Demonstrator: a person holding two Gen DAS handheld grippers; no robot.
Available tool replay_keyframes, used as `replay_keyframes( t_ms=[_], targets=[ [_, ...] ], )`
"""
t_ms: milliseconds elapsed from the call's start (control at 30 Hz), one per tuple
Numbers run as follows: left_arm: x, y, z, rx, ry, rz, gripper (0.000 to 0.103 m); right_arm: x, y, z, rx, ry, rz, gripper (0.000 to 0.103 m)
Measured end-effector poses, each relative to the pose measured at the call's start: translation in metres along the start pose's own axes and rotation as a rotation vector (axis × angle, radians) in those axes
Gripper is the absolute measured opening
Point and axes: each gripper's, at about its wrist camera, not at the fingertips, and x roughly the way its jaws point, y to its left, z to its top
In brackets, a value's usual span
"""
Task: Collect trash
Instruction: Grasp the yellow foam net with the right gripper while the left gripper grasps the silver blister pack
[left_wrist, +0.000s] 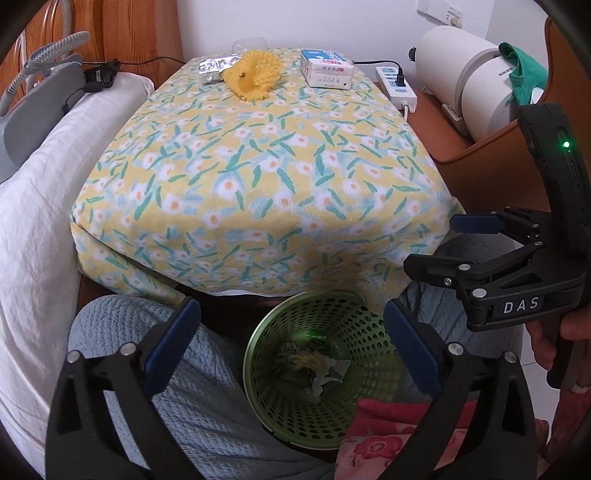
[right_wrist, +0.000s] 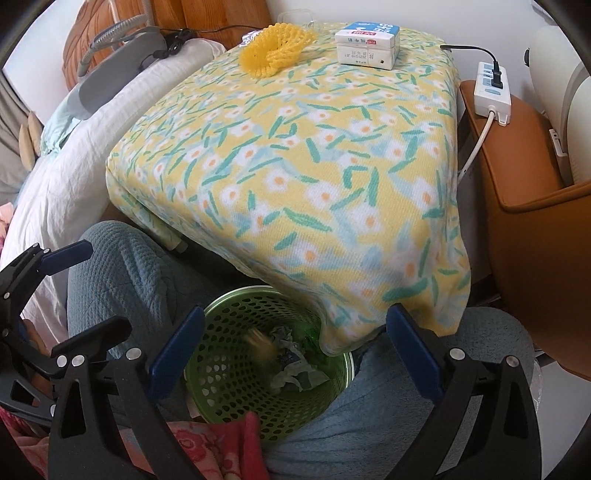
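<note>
Both grippers, left (left_wrist: 291, 347) and right (right_wrist: 295, 350), hang open and empty over the green basket (left_wrist: 273, 402), bottom centre. Remaining trash: yellow foam net (left_wrist: 253, 75), foil pack (left_wrist: 216, 66), top centre. Next: reach for one.

At bottom centre, the left hand-held gripper (left_wrist: 291, 347) hangs spread wide over a green perforated basket (left_wrist: 266, 369) holding crumpled trash (left_wrist: 317, 369). At top centre, a yellow foam net (left_wrist: 251, 75) and milk carton (left_wrist: 325, 68) lie on the floral-clothed desk (left_wrist: 258, 166).
</note>
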Motion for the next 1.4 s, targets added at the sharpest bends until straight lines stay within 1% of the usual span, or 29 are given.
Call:
replay_keyframes(
  t_ms=[200, 367, 500, 633, 800, 900, 933, 1000, 1033, 1067, 1133, 1233, 1400],
  targets=[
    [0.002, 0.004, 0.003, -0.010, -0.003, 0.012, 0.095, 0.000, -0.001, 0.001, 0.008, 0.002, 0.006, 0.098],
    [-0.001, 0.019, 0.015, -0.045, -0.023, 0.039, 0.095, -0.004, -0.004, 0.008, 0.036, 0.010, 0.032, 0.098],
    [-0.007, 0.035, 0.030, -0.074, -0.059, 0.069, 0.095, -0.013, 0.000, 0.016, 0.001, -0.011, 0.027, 0.098],
    [-0.011, 0.050, 0.048, -0.094, -0.094, 0.102, 0.095, -0.025, 0.004, 0.034, -0.024, -0.055, 0.041, 0.098],
    [-0.013, 0.070, 0.079, -0.122, -0.155, 0.138, 0.095, -0.029, 0.014, 0.072, -0.069, -0.122, 0.035, 0.098],
    [-0.011, 0.080, 0.095, -0.142, -0.174, 0.151, 0.095, -0.022, 0.023, 0.115, -0.086, -0.170, 0.032, 0.098],
    [-0.010, 0.084, 0.100, -0.152, -0.182, 0.155, 0.095, -0.019, 0.025, 0.124, -0.087, -0.180, 0.034, 0.098],
    [-0.008, 0.091, 0.109, -0.172, -0.190, 0.158, 0.095, -0.010, 0.030, 0.147, -0.087, -0.197, 0.047, 0.098],
    [-0.008, 0.094, 0.112, -0.179, -0.193, 0.160, 0.095, 0.000, 0.034, 0.167, -0.074, -0.210, 0.051, 0.098],
    [-0.008, 0.096, 0.114, -0.182, -0.196, 0.164, 0.095, 0.005, 0.035, 0.177, -0.066, -0.217, 0.055, 0.098],
    [-0.005, 0.100, 0.119, -0.182, -0.200, 0.176, 0.095, 0.022, 0.037, 0.199, -0.039, -0.223, 0.049, 0.098],
    [-0.001, 0.104, 0.125, -0.177, -0.201, 0.186, 0.095, 0.044, 0.041, 0.221, -0.006, -0.214, 0.032, 0.098],
    [0.008, 0.115, 0.134, -0.193, -0.193, 0.184, 0.095, 0.076, 0.048, 0.243, -0.009, -0.195, -0.041, 0.098]
  ],
)
